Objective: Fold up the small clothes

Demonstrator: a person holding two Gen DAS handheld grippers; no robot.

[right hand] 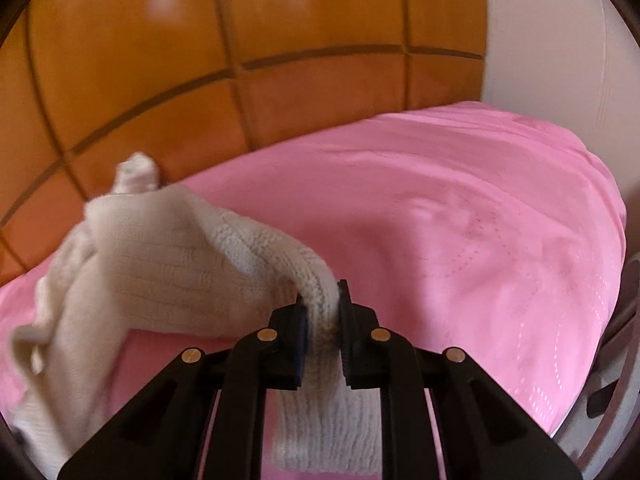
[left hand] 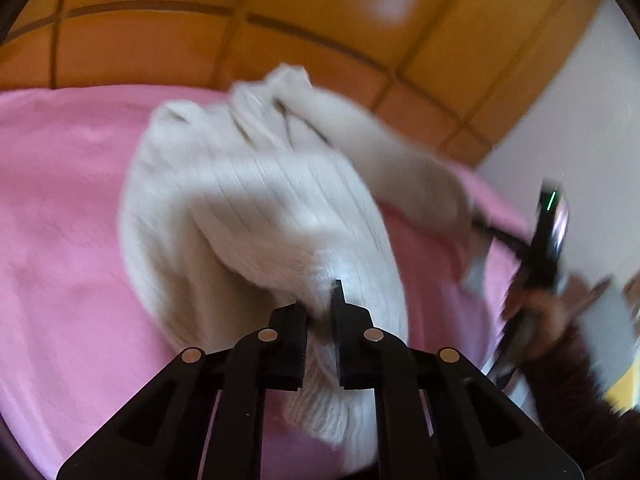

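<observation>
Material: cream ribbed knit garment (left hand: 248,200), lying on a pink sheet (left hand: 60,200) over a bed; orange panelled headboard (left hand: 160,48) behind.
Long axis: in the left wrist view the garment runs from the near edge away toward the headboard, with one sleeve drawn out to the right.
Left tongs (left hand: 320,308): pressed together on a fold of the near knit edge; fabric bunches between the pads and hangs below them.
Right tongs (right hand: 322,304): pinching a thick ribbed edge, which arches over the pads and drops down in front of them.
Position: in the right wrist view the garment (right hand: 132,264) lies left of the tongs, lifted off the pink sheet (right hand: 440,220) at the gripped end; headboard (right hand: 200,60) beyond it.
Left view only: the other tongs at the sleeve end, right of frame, held by a hand (left hand: 536,308) in a dark fuzzy sleeve (left hand: 580,380); blurred.
Right view only: the bare right half of the sheet, with faint stitched dotted lines.
</observation>
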